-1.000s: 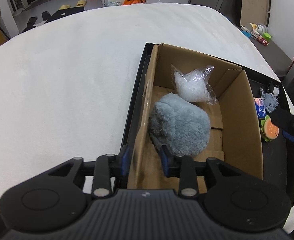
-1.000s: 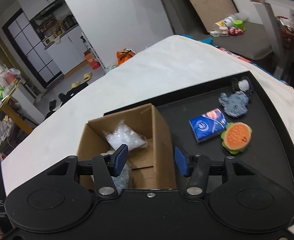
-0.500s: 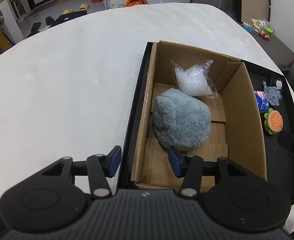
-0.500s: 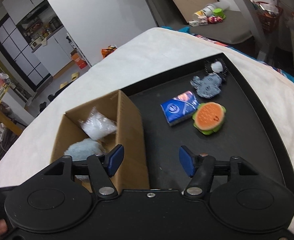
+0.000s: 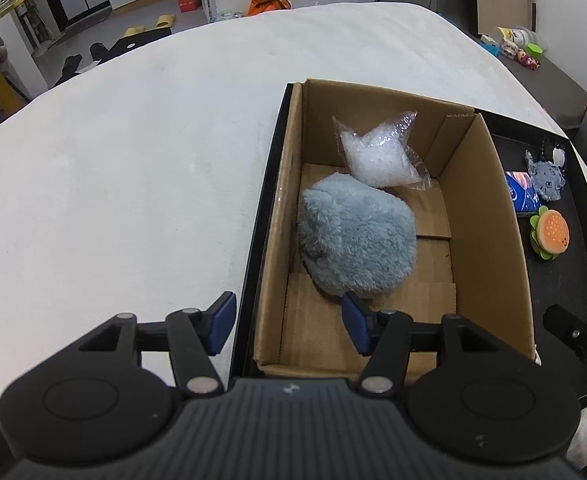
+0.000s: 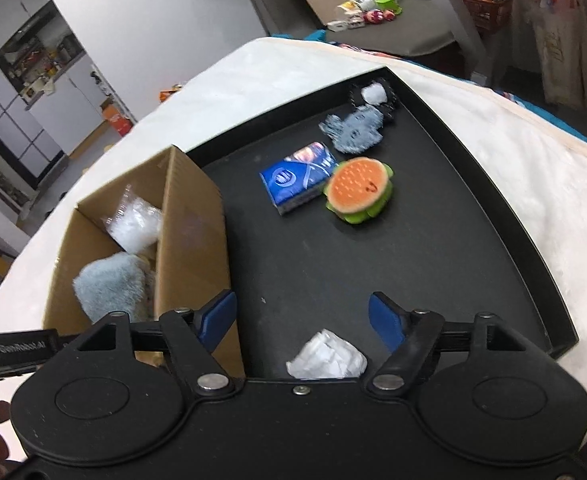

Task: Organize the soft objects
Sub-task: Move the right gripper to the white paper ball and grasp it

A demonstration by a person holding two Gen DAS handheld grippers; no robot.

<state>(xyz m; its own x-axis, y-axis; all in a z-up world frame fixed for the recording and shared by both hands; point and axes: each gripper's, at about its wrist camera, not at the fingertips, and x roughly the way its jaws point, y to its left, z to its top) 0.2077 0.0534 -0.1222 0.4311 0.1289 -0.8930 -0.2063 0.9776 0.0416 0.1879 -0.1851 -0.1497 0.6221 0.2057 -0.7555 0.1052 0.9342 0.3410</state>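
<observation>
The cardboard box point(image 5: 485, 216) stands at the left end of the black tray point(image 6: 493, 184), its open top showing two things: a fluffy grey-blue plush point(image 5: 357, 236) lying on the floor along the left wall, and a clear bag of white filling point(image 5: 377, 152) leaning in the far corner, touching the plush.

On the tray right of the box lie a blue tissue pack point(image 6: 299, 176) and an orange-and-green burger toy point(image 6: 359, 190), touching each other. Just beyond them, toward the far right corner, are a grey knitted toy point(image 6: 355, 130) and a small black-and-white piece point(image 6: 373, 96). A crumpled white wad point(image 6: 327, 358) sits at the near edge.

My left gripper point(image 5: 285, 322) has just been opening; its jaws straddle the box's left wall, gripping nothing. My right gripper point(image 6: 301, 318) has just been opening too, spread and empty above bare tray, just beyond the wad.
</observation>
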